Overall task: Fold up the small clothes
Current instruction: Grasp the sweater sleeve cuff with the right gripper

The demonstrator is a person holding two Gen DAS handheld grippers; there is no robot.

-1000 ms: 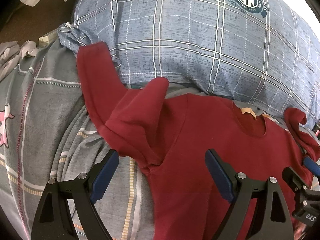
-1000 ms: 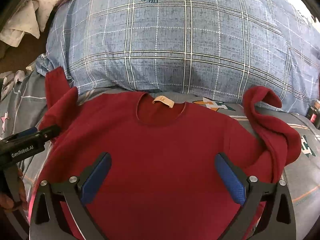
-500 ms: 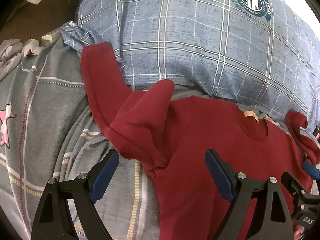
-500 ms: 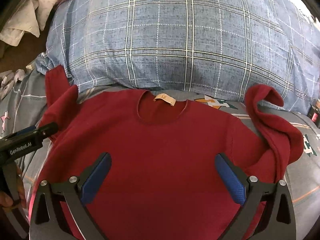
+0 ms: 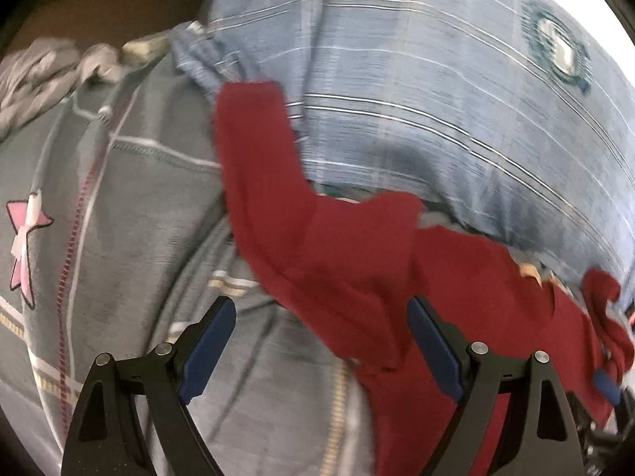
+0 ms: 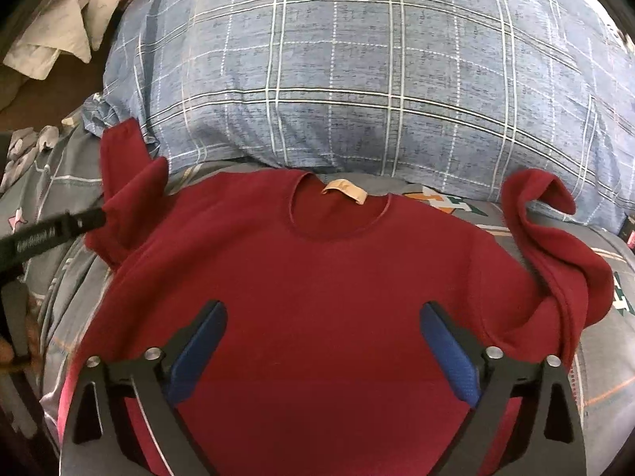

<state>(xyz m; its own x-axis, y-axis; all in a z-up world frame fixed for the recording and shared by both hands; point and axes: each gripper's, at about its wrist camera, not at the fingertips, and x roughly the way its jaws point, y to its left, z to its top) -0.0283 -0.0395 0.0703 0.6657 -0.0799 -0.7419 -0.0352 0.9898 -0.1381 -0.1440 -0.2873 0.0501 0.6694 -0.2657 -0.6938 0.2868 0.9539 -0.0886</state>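
Note:
A dark red sweater (image 6: 337, 277) lies flat on the bed, neck label (image 6: 345, 190) toward the pillow. Its left sleeve (image 5: 270, 182) runs up onto the pillow's corner, bunched at the shoulder. Its right sleeve (image 6: 555, 246) is curled over itself. My left gripper (image 5: 321, 317) stands open above the bunched shoulder, with the right pad over red cloth and nothing gripped. The picture there is blurred by motion. My right gripper (image 6: 323, 309) hovers over the sweater's chest. Its jaws are closing a little but stay wide apart, and the pads press nothing.
A big blue plaid pillow (image 6: 357, 79) rises just behind the sweater. The grey checked bedsheet (image 5: 119, 198) spreads to the left. Crumpled pale clothes (image 6: 51, 39) lie at the far left, near the bed's edge. A hand (image 6: 16, 353) holds the left gripper's handle.
The left gripper has slid leftward, so the bunched sleeve now sits toward its right pad. The right gripper's jaws have narrowed slightly; it has stayed over the chest.

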